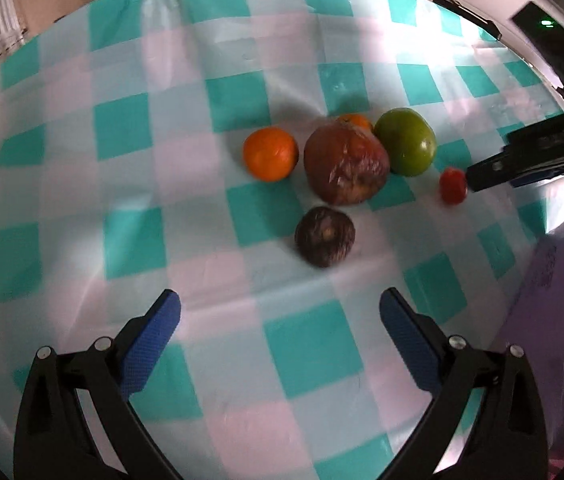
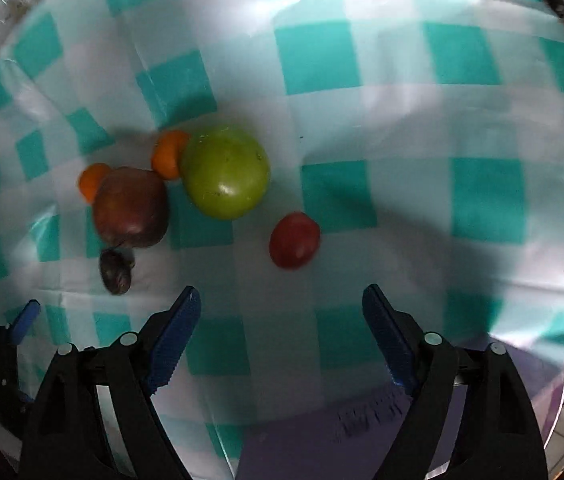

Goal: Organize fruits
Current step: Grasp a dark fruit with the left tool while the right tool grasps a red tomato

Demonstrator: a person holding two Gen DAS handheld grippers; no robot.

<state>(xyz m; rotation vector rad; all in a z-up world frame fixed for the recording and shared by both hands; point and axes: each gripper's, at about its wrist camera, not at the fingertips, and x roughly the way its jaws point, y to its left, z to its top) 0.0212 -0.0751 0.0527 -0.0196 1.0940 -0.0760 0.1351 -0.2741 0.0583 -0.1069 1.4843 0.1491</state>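
Your left gripper [image 1: 279,304] hovers with jaws wide and empty over fruit clustered mid-worktop [image 1: 81,208] on teal-checked cloth. Its view shows your right gripper's [image 2: 282,300] tip [image 1: 482,176] just beside the red tomato [image 1: 453,186]; whether they touch is unclear. Your right view looks straight down, jaws spread and empty, tomato [image 2: 294,240] apart from the rest. A bruised brown apple [image 1: 346,166] touches a green one [image 1: 406,142]; two oranges [image 1: 269,154] flank it, a dark shrivelled fruit [image 1: 325,236] nearest you.
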